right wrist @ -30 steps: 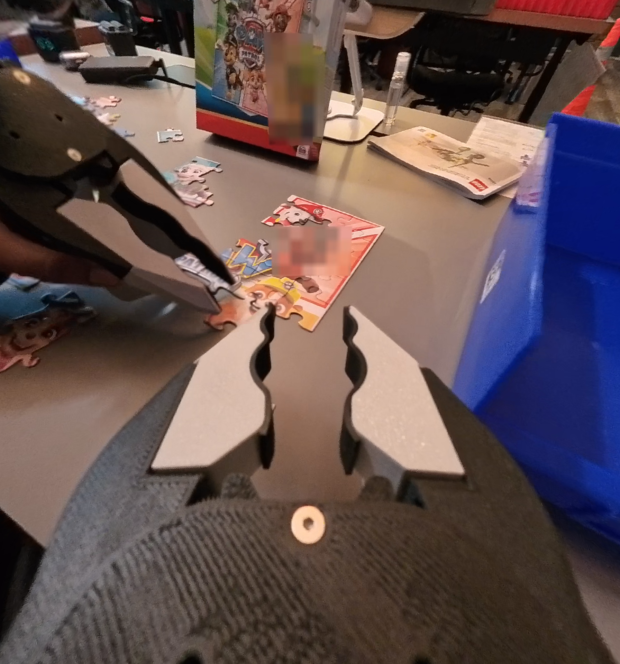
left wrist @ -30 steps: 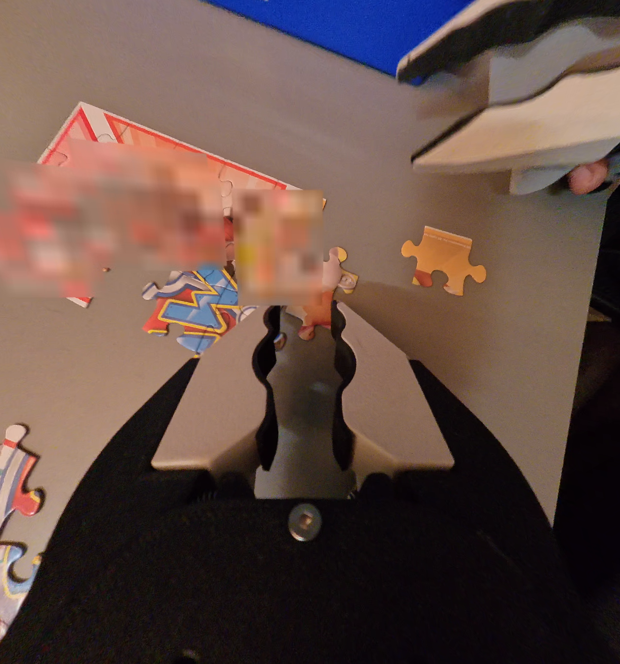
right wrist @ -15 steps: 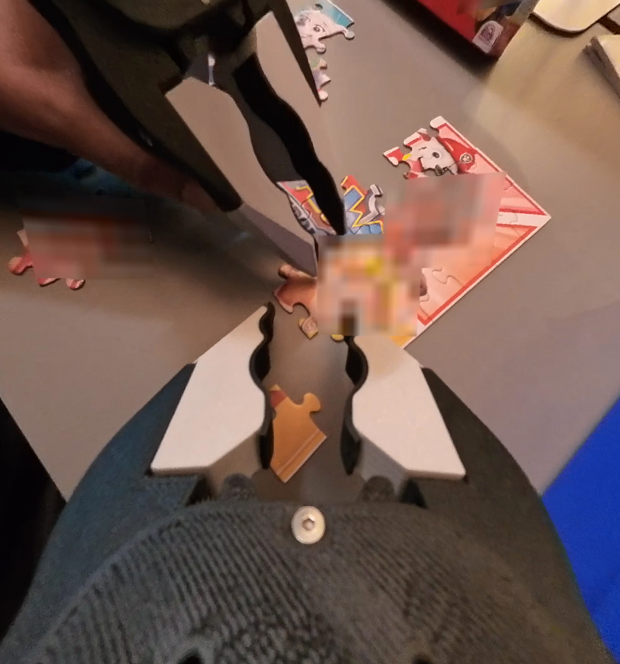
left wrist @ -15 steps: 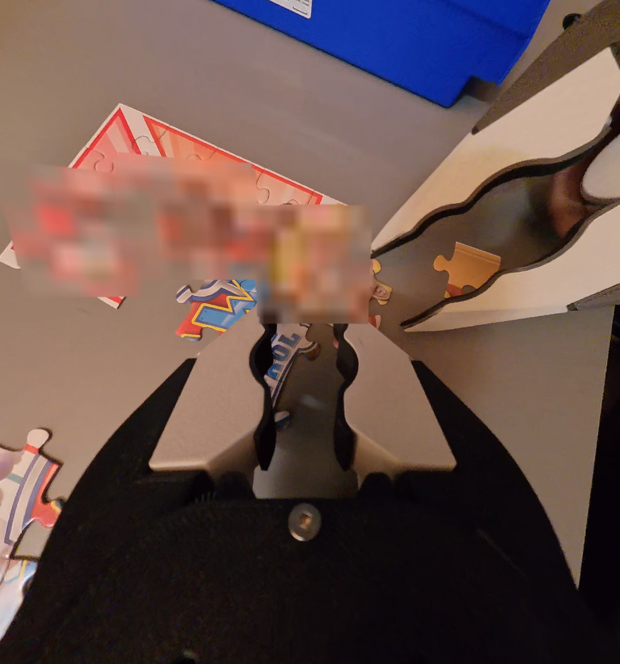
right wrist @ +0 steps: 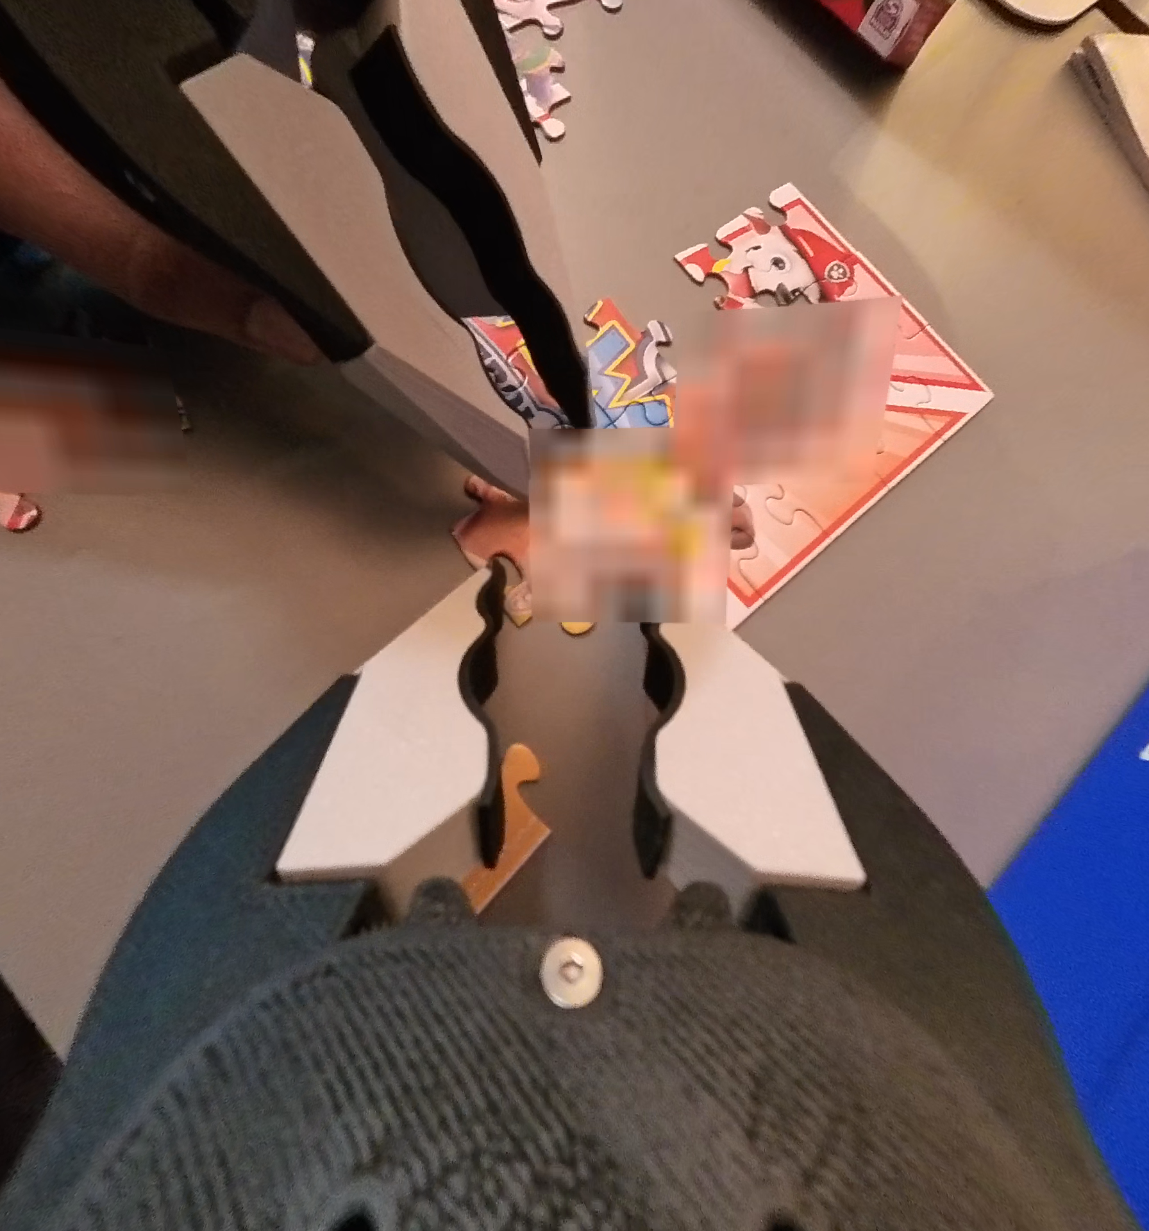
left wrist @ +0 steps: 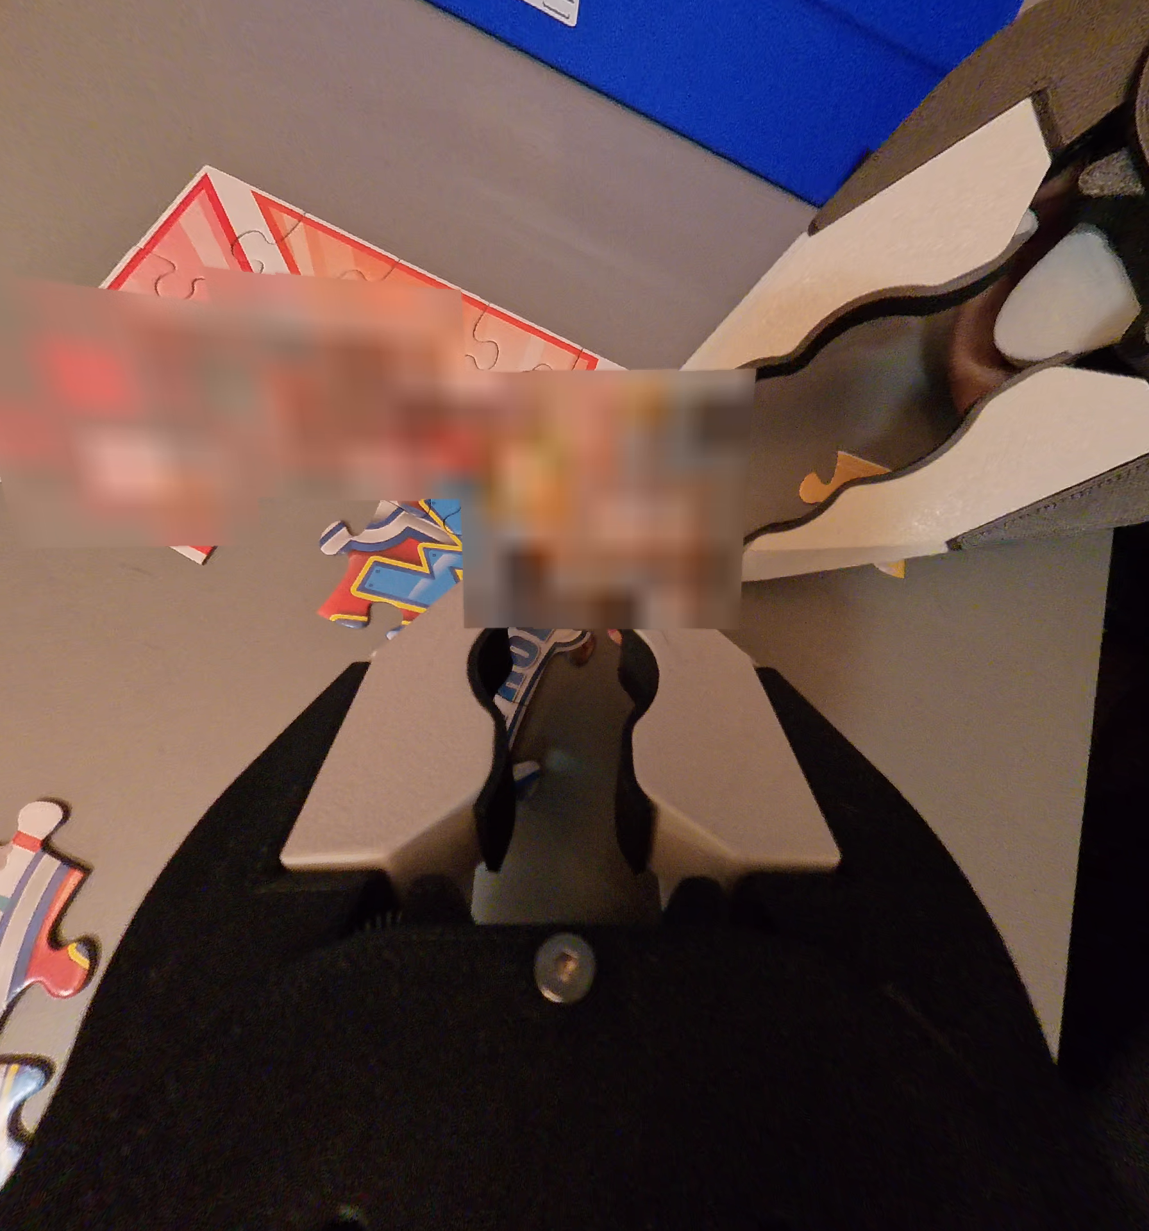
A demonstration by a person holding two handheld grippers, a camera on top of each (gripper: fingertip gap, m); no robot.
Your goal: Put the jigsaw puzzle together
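Glossy interlocking cardboard puzzle pieces (left wrist: 385,573)

The left tongs (left wrist: 562,656) stand parted low over the grey counter (left wrist: 159,666), a blue-and-white puzzle piece (left wrist: 522,673) lying between them against the left pad. Ahead spreads the assembled puzzle (left wrist: 305,253) (partly blurred). Ahead-right, the right tongs (left wrist: 752,459) straddle an orange piece (left wrist: 831,476).

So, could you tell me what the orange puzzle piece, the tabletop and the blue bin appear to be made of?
Orange puzzle piece: probably printed cardboard, thin and flat with a cut knob and a slight sheen. Tabletop: a smooth grey matte surface, perhaps laminate; no grain shows. Blue bin: likely moulded plastic, evenly coloured with a faint gloss.
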